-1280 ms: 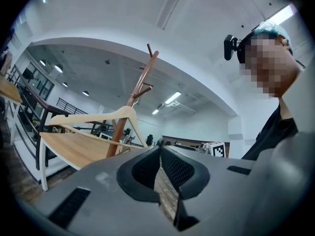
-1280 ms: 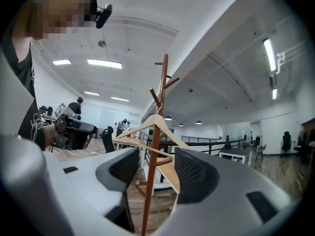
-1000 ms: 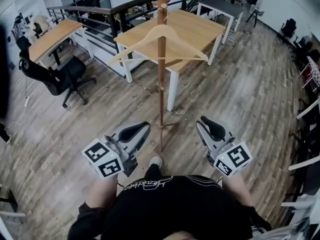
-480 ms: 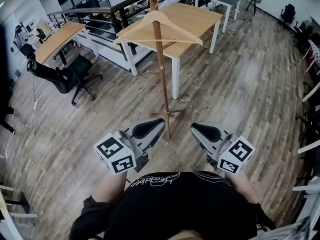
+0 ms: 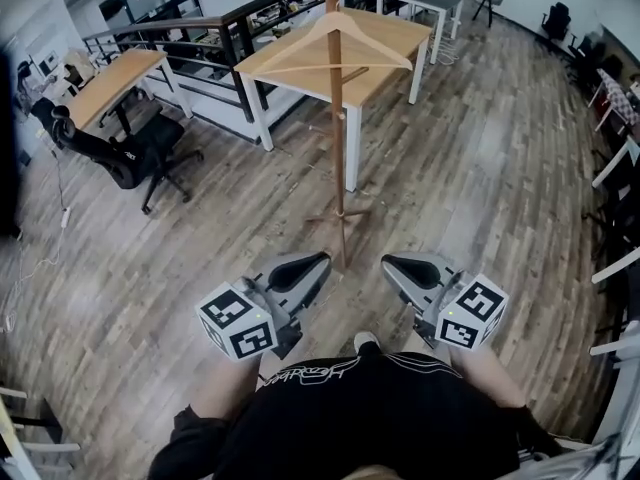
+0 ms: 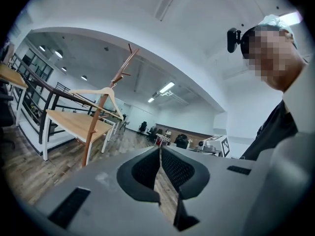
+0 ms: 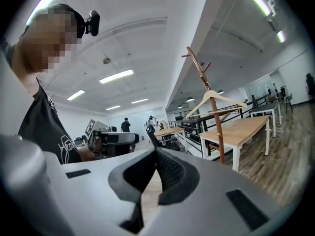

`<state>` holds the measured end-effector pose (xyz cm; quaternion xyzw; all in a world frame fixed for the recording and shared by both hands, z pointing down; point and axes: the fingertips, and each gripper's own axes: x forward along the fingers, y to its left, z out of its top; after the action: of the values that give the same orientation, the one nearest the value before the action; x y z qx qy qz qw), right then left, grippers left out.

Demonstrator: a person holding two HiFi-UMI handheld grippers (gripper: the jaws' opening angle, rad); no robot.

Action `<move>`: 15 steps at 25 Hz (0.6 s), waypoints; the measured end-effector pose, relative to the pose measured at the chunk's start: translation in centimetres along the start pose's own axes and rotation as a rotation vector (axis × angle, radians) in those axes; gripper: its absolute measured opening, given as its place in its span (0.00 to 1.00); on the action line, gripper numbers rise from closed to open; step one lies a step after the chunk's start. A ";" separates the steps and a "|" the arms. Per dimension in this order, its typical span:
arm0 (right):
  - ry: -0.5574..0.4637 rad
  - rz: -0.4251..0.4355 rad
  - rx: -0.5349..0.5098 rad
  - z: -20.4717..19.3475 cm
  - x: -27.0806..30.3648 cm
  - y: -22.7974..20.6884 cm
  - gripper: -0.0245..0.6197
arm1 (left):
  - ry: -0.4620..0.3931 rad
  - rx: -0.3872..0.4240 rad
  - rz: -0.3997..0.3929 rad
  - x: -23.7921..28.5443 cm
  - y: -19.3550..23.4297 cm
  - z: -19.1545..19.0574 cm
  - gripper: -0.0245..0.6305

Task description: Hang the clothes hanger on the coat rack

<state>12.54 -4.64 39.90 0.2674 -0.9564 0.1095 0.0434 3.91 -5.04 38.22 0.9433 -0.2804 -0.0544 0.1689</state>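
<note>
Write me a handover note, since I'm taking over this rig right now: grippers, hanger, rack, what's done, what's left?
Left gripper: fingers shut, empty.
Right gripper: fingers just closed, now shut, nothing between them.
Clothes hanger: hanging on the coat rack, ahead of both grippers and clear of them.
Done: the hanger is hung.
Left: apparently nothing, though you could check that the hook sits securely.

Wood-plank floor [image 5: 500,168] underfoot. Bears the coat rack [image 5: 340,168] on splayed feet, a white-legged wooden table [image 5: 400,33] just behind at 12 o'clock from the rack's foot, and a black office chair [image 5: 125,153] at 10 o'clock, well apart.
</note>
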 end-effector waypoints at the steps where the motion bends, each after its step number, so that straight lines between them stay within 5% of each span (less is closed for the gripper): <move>1: -0.001 -0.003 0.001 -0.2 0.1 1.1 0.10 | -0.003 -0.001 -0.004 -0.9 -0.4 -0.2 0.06; 15: -0.040 0.014 -0.080 1.8 0.5 10.4 0.10 | -0.059 0.064 -0.027 -9.1 -4.6 1.5 0.06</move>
<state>6.61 3.39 36.33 0.2611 -0.9625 0.0659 0.0340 -1.62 3.14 35.28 0.9500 -0.2740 -0.0756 0.1294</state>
